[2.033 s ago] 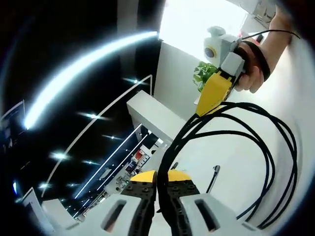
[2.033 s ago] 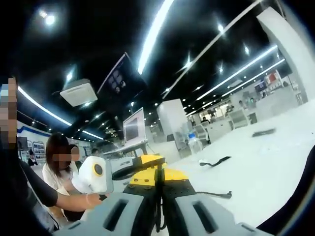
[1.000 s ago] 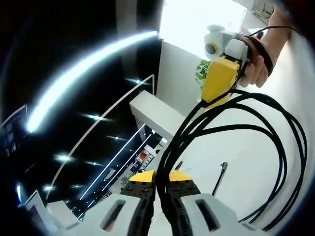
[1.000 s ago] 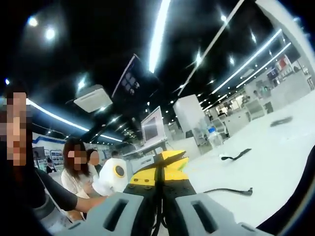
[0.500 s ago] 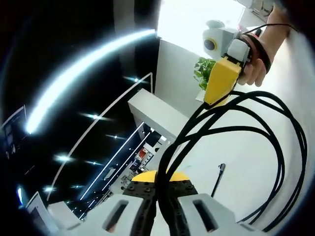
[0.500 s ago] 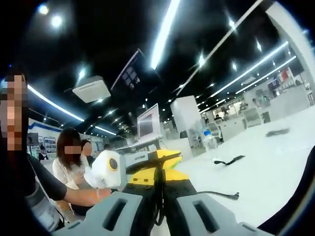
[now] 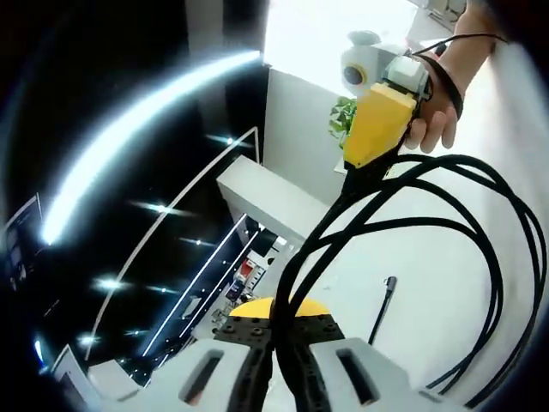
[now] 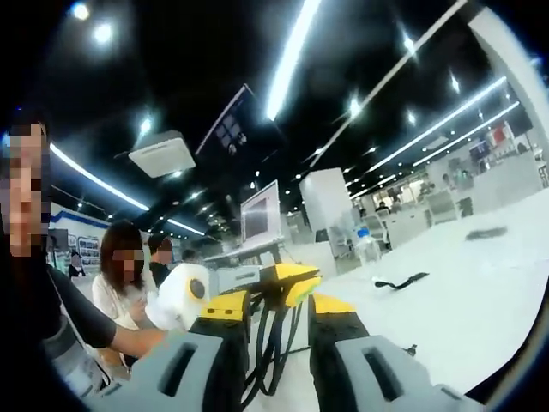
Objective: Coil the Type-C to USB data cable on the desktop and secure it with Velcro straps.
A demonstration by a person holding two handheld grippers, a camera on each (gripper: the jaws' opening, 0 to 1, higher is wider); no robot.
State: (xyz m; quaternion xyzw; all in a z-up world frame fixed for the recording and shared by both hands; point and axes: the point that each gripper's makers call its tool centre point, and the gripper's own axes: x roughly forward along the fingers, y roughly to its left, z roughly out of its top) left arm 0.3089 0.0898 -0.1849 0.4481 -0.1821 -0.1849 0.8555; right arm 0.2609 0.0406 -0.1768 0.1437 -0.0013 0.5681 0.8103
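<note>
left tongs (image 7: 276, 322) clenched on coiled data cable (image 7: 480, 223), loops held mid-frame above table (image 7: 429, 283) | right tongs (image 8: 279, 313) spread apart, strands between, likely regripping | Velcro strap (image 8: 401, 281) right, unused

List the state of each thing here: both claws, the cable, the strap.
Left claw: shut on the cable.
Right claw: open, cable strands between its jaws.
Cable: gathered in several loops, not yet strapped.
Velcro strap: lying unused on the desktop.
</note>
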